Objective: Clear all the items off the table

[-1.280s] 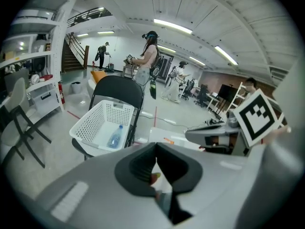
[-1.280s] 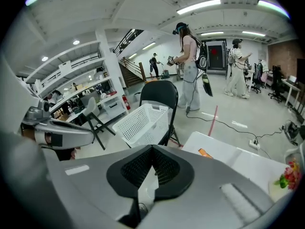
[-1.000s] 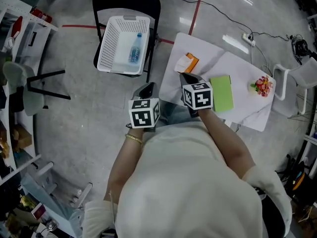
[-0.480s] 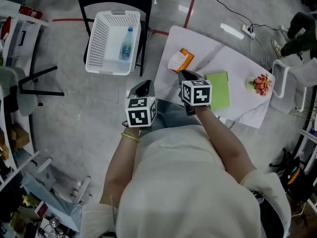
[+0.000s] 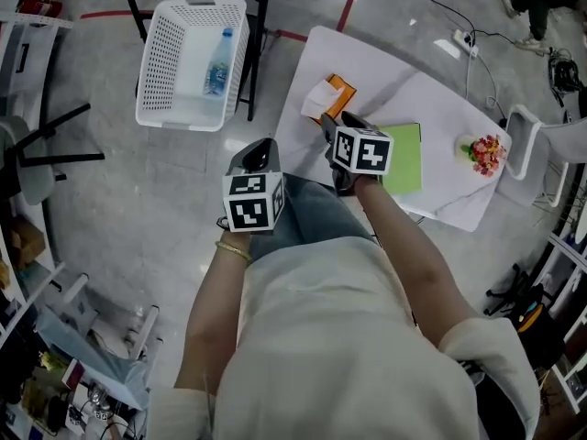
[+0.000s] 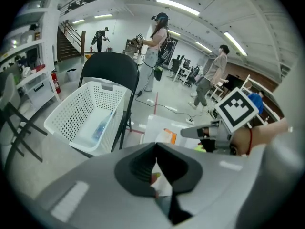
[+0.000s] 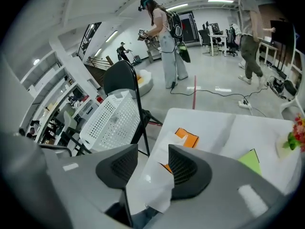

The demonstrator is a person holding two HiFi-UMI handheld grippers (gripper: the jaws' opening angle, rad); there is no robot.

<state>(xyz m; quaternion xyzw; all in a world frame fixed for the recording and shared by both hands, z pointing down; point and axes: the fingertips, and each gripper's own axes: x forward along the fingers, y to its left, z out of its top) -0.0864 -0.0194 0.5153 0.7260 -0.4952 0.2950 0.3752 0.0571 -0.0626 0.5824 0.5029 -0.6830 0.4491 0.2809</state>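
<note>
An orange tissue pack [image 5: 326,99] with white tissue sticking out lies on the left part of the white table [image 5: 440,108]. My right gripper [image 5: 327,123] hangs just short of it, at the table's near edge. Its jaws have just been opening and stand open. In the right gripper view the tissue pack [image 7: 185,138] shows beyond the right gripper [image 7: 151,164], and nothing is pressed between the pads. A green notebook [image 5: 404,159] and a small flower bunch [image 5: 484,155] lie further right. My left gripper [image 5: 260,150] is shut and empty, left of the table over the floor.
A white basket [image 5: 154,62] holding a water bottle [image 5: 217,62] sits on a black chair left of the table. A cable and power strip [image 5: 456,48] lie on the floor behind the table. A white chair [image 5: 541,145] stands at the right, shelves at the left.
Both grippers have come down and forward. The right one has rolled and now sits at the table's near edge by the tissue pack. Table and basket show closer.
</note>
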